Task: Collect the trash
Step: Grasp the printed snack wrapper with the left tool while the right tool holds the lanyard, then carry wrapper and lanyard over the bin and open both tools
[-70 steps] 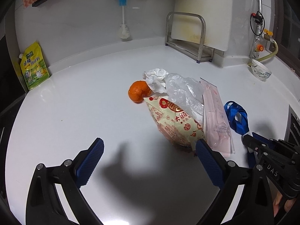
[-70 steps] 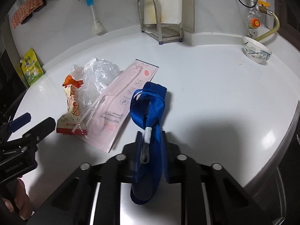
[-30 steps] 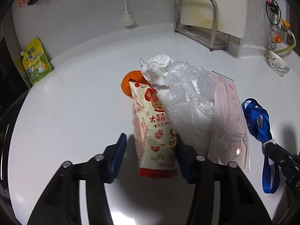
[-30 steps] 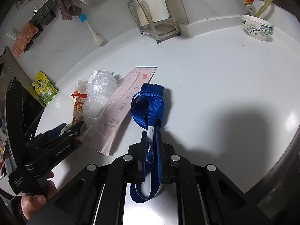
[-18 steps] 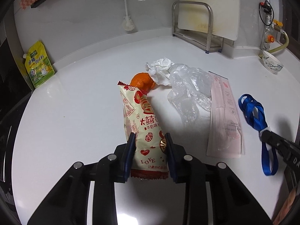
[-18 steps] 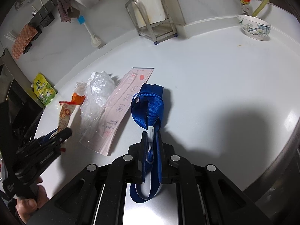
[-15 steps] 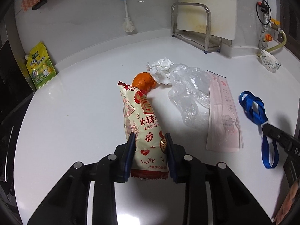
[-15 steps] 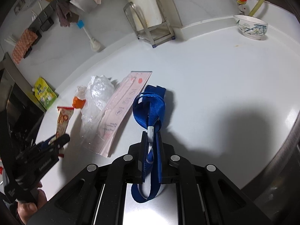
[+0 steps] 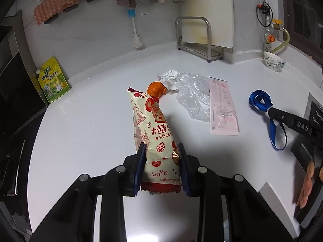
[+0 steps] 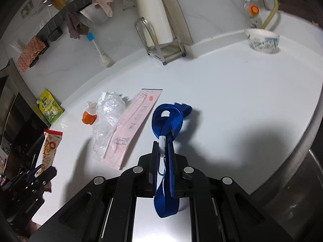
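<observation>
My left gripper (image 9: 160,151) is shut on the lower end of a cream and red snack wrapper (image 9: 153,129), lifted off the white counter (image 9: 84,125); the same wrapper (image 10: 49,148) shows at the left of the right wrist view. Behind it lie an orange peel (image 9: 155,89), a crumpled white tissue (image 9: 168,76), a clear plastic bag (image 9: 193,94) and a pink flat packet (image 9: 222,109). My right gripper (image 10: 164,147) is shut on a blue lanyard (image 10: 167,121), whose loop hangs ahead of the fingers and whose tail droops below them.
A yellow-green pouch (image 9: 52,80) leans at the back left wall. A metal rack with a cutting board (image 9: 201,38) and a patterned bowl (image 9: 274,61) stand at the back. A brush (image 9: 135,32) hangs on the wall. A metal sink rim (image 10: 302,161) curves at the right.
My left gripper closed on the snack wrapper, then pulled it up and back away from the trash pile. The right gripper kept hold of the lanyard and rose a little.
</observation>
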Demonstrator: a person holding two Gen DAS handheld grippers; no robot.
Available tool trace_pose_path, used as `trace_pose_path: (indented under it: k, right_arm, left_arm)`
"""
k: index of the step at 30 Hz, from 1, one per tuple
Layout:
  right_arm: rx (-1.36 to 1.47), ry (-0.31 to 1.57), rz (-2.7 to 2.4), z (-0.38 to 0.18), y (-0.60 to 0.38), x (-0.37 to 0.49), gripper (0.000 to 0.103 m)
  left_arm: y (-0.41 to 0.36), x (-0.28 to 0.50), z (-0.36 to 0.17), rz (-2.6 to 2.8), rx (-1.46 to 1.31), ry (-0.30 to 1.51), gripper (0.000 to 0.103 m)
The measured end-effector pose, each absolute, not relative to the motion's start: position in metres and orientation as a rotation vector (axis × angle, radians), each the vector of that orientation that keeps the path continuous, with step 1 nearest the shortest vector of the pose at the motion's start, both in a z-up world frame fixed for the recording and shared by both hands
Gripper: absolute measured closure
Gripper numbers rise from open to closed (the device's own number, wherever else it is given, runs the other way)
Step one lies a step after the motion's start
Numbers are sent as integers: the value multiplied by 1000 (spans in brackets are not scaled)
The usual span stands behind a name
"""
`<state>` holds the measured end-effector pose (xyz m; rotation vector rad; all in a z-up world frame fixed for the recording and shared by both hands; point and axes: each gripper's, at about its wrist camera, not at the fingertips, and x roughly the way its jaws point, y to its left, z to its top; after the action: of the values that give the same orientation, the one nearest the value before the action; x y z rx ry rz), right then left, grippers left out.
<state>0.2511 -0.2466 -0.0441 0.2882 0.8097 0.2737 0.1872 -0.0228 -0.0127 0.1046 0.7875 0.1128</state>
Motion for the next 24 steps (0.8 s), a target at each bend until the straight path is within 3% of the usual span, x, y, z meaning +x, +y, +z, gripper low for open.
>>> trace_pose_path:
  k: [9,24]
  right_arm:
    - [164,708,267,-22,-219,206,94]
    - [176,695,169,-21,-203,73,94]
  left_arm:
    - [-6,148,2,95,97,755,72]
    - [-12,78,-13,-24,110,719,72]
